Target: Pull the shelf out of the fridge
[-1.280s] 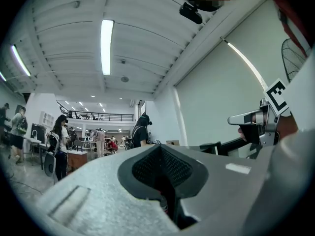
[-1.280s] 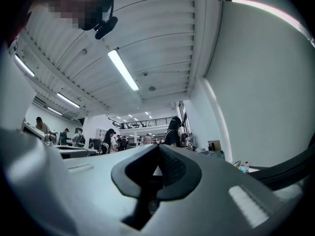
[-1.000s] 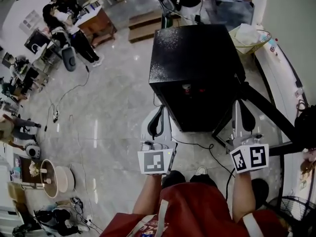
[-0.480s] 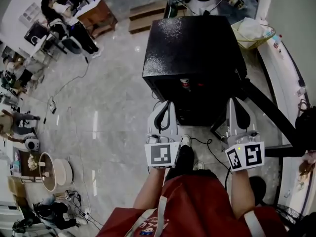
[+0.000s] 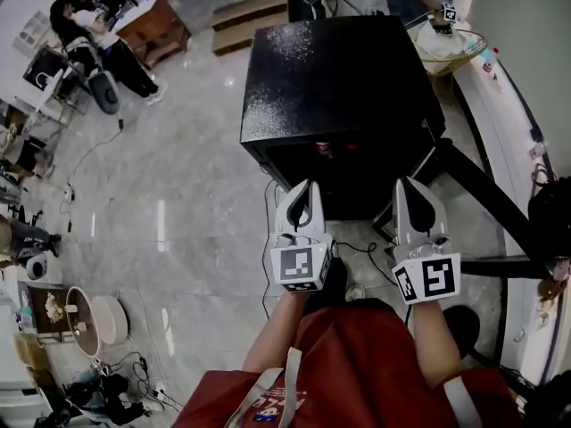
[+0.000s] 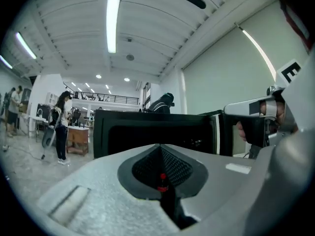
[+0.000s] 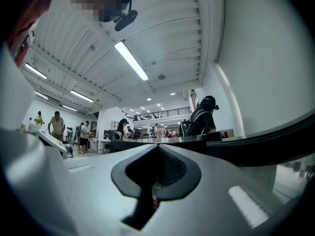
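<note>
The black fridge (image 5: 339,69) stands on the marble floor just ahead of me, and its door (image 5: 486,199) is swung open to the right. The inside is dark; I can make out a red-capped bottle (image 5: 323,150) at the opening but no shelf. My left gripper (image 5: 303,185) is shut and empty, its tips just short of the fridge's lower front. My right gripper (image 5: 404,183) is also shut and empty, beside it near the door hinge. In the left gripper view, the fridge opening (image 6: 152,134) lies straight ahead and the bottle (image 6: 162,181) shows behind the shut jaws.
A black cable (image 5: 357,248) runs over the floor under the grippers. A basket with a white bag (image 5: 446,41) sits at the back right beside a white ledge (image 5: 508,105). People and desks (image 5: 89,34) fill the far left. Bowls (image 5: 89,319) lie at the lower left.
Both grippers have moved forward toward the fridge front, and the person has stepped closer. Both stay shut.
</note>
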A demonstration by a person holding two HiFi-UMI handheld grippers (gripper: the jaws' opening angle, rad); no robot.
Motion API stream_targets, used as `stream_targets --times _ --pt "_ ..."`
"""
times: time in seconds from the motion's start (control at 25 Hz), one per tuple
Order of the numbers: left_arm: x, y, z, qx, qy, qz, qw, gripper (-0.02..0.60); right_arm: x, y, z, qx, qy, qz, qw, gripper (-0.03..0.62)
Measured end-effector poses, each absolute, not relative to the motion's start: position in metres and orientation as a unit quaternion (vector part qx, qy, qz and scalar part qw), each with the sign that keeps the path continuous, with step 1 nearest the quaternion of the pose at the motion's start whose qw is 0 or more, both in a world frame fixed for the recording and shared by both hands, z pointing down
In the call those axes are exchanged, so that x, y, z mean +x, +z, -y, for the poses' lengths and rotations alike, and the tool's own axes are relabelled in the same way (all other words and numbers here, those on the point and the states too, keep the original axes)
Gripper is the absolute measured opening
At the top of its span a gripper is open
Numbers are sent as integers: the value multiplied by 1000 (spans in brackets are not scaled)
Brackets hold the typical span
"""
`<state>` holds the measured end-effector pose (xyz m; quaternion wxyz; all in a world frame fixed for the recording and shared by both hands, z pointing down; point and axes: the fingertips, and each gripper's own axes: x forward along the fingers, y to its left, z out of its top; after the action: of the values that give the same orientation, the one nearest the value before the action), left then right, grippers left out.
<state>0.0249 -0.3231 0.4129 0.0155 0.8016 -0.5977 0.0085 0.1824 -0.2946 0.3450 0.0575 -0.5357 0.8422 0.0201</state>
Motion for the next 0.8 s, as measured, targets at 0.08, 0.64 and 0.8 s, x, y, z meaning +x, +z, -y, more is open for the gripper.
stream_targets --times 0.08,0.64,0.8 --pt "30 429 332 805 -6 591 48 0 180 351 297 -535 15 -843 51 -2" --pt "27 510 381 712 -256 565 328 72 175 362 298 -531 15 -847 22 -2" --pt "26 519 394 680 -304 564 357 101 173 364 295 -526 17 -850 14 -2"
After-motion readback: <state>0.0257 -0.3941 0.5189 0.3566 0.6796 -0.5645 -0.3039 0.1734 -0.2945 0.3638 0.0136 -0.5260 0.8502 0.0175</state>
